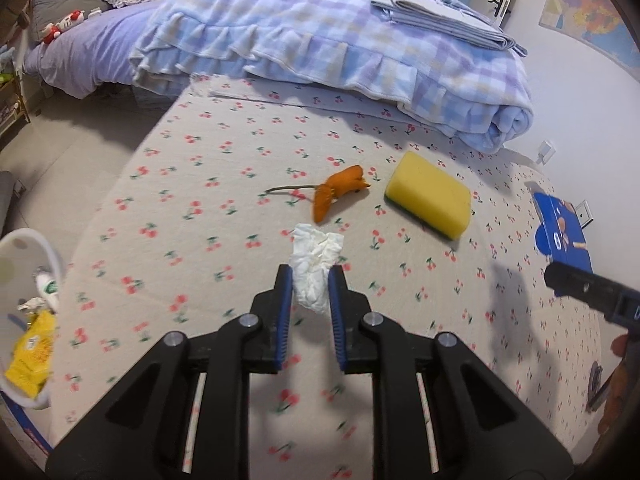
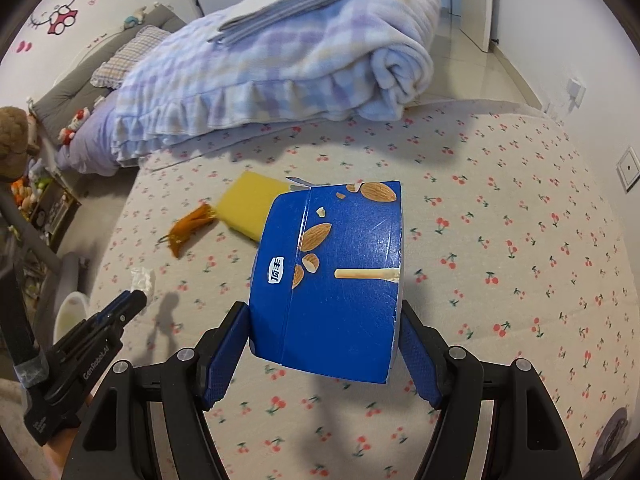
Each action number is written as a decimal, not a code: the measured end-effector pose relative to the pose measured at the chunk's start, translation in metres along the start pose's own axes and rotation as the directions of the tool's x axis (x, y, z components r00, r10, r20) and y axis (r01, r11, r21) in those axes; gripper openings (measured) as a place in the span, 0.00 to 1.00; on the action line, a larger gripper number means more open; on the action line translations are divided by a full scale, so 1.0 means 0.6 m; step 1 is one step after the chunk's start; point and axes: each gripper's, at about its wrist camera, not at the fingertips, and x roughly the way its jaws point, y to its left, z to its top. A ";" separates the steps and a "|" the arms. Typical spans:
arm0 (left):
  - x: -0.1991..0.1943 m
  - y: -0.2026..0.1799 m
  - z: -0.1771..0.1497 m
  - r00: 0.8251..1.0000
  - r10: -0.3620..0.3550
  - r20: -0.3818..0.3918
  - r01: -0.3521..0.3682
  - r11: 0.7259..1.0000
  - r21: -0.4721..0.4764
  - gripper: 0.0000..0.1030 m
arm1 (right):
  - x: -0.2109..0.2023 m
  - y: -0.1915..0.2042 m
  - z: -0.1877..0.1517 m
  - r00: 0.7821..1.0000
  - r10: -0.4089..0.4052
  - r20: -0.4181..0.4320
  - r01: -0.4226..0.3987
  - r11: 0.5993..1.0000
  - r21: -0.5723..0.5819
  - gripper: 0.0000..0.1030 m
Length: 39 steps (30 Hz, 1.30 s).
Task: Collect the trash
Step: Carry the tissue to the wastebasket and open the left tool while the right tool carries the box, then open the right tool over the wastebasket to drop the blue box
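Observation:
My left gripper (image 1: 310, 276) is shut on a crumpled white tissue (image 1: 316, 268) and holds it just above the cherry-print bed sheet (image 1: 192, 184). My right gripper (image 2: 324, 320) is shut on a blue almond snack box (image 2: 332, 276), held above the sheet; the box also shows at the right of the left wrist view (image 1: 562, 236). An orange peel (image 1: 336, 194) lies ahead of the tissue, beside a yellow sponge (image 1: 430, 198). A white trash bin (image 1: 24, 320) with wrappers inside stands off the bed's left edge.
A rolled checked blanket (image 1: 340, 44) with folded sheets (image 1: 436, 12) on top lies across the far side of the bed. Floor (image 1: 60, 152) and shelves lie to the left. A wall with sockets (image 2: 628, 168) is on the right.

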 end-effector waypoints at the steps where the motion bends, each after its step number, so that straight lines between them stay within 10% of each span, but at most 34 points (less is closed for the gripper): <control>1: -0.009 0.007 -0.002 1.000 0.005 0.005 -0.006 1.000 0.003 0.19 | -0.003 0.007 -0.002 1.000 0.004 0.004 -0.004 1.000 -0.008 0.71; 39: -0.197 0.362 -0.077 0.972 0.231 0.042 -0.218 0.954 -0.208 0.20 | 0.038 0.416 -0.099 0.976 0.204 -0.072 -0.216 0.925 -0.312 0.71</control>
